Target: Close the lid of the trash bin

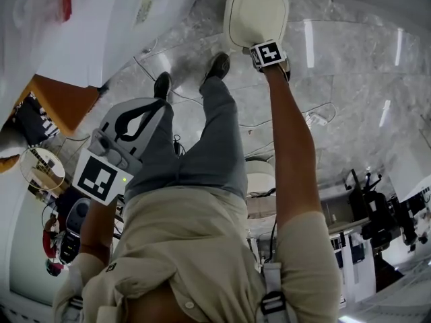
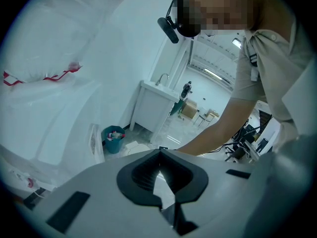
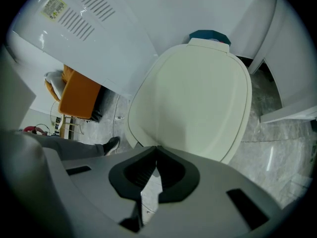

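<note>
**Head view:** the person stands on a grey marbled floor point(image 1: 350, 79) with the right arm point(image 1: 289, 133) stretched forward and down, so that the right hand-held gripper point(image 1: 264, 51) reaches the near edge of the cream, rounded plastic trash-bin lid point(image 1: 256, 12), which lies just beyond the person's dark shoes point(image 1: 217, 66). The left hand-held gripper point(image 1: 138, 121) hangs by the hip, well apart from the lid, probably because one arm is enough for this job. **Left gripper view:** the jaws meet at the tips with nothing between them. The camera points away from the task, up past the person's torso and toward a distant teal waste basket point(image 2: 114, 139). **Right gripper view:** the jaws likewise meet tip to tip and grasp nothing. The lid fills the field just beyond them, its broad face toward the camera and its hinge at the far side. Jaws set this way would serve as a blunt pusher rather than a clamp. The lid appears lowered onto the bin, or nearly so; whether it is fully seated cannot be told.
</note>
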The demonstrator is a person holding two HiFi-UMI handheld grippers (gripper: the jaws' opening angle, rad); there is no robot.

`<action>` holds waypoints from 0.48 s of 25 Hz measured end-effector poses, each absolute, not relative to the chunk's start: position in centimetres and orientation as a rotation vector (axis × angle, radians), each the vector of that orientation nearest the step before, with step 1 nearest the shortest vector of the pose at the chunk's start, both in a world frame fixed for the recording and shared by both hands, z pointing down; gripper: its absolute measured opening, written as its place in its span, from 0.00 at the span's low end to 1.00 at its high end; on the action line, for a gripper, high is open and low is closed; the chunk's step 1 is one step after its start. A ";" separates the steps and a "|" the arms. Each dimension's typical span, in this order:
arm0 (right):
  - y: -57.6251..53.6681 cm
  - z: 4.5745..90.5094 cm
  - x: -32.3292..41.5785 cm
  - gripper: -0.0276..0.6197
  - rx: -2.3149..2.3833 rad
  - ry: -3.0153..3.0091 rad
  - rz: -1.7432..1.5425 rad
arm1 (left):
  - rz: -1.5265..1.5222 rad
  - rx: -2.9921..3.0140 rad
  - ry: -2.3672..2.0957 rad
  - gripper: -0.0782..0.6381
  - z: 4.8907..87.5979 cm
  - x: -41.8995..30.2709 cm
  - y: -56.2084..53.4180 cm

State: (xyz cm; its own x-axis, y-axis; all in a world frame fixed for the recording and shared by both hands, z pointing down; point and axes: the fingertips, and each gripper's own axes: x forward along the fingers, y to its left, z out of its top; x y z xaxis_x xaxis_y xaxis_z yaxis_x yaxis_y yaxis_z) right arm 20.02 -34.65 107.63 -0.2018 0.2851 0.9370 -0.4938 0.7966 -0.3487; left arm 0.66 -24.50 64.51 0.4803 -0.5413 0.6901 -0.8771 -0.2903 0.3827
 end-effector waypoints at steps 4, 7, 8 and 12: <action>-34.6 107.6 19.9 0.08 0.165 -1.636 0.717 | 0.571 1.978 -1.162 0.13 64.6 0.6 -24.5; -34.5 107.6 19.9 0.08 0.178 -1.632 0.719 | 0.576 1.985 -1.154 0.13 64.4 0.6 -24.5; -34.5 107.6 19.8 0.08 0.183 -1.631 0.721 | 0.578 1.989 -1.153 0.13 64.4 0.6 -24.5; -34.6 107.2 19.8 0.09 0.218 -1.633 0.743 | 0.588 1.996 -1.147 0.13 63.8 0.6 -24.6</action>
State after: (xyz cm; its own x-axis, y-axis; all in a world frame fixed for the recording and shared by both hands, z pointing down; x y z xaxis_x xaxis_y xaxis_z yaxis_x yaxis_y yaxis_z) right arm 19.82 -34.60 107.16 -0.2167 0.2648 0.9396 -0.5342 0.7734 -0.3412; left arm 0.58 -24.63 63.79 0.4940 -0.5264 0.6920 -0.8692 -0.3202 0.3768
